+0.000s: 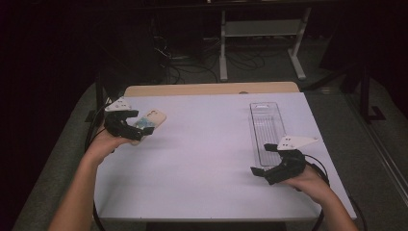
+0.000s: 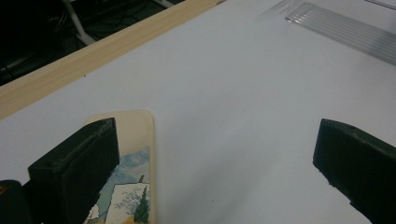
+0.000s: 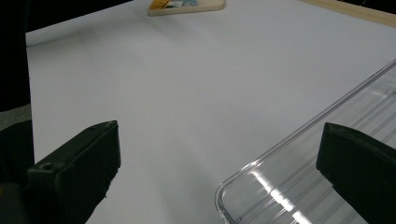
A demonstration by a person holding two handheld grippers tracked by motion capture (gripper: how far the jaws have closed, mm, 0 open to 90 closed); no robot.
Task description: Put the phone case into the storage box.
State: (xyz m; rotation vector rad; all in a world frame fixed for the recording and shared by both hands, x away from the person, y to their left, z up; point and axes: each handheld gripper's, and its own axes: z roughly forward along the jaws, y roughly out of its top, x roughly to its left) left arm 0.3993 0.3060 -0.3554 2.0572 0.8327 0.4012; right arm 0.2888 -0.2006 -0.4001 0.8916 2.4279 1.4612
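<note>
A cream phone case [image 1: 151, 118] with a painted picture lies flat at the table's far left. My left gripper [image 1: 144, 123] hovers at its near end, open. In the left gripper view the case [image 2: 137, 135] sits partly under the left jaw, and the left gripper [image 2: 215, 161] holds nothing. A long clear plastic tray [image 1: 267, 126] lies lengthwise at the right. My right gripper [image 1: 261, 159] stands open at the tray's near end. In the right gripper view the tray's rounded corner [image 3: 299, 158] lies between the wide jaws of the right gripper [image 3: 219, 161], untouched.
The white table [image 1: 207, 154] has a wooden strip [image 1: 211, 89] along its far edge. Beyond it are dark floor, cables and a desk frame [image 1: 262, 29]. The case also appears far off in the right gripper view [image 3: 187, 5], the tray in the left gripper view [image 2: 348, 32].
</note>
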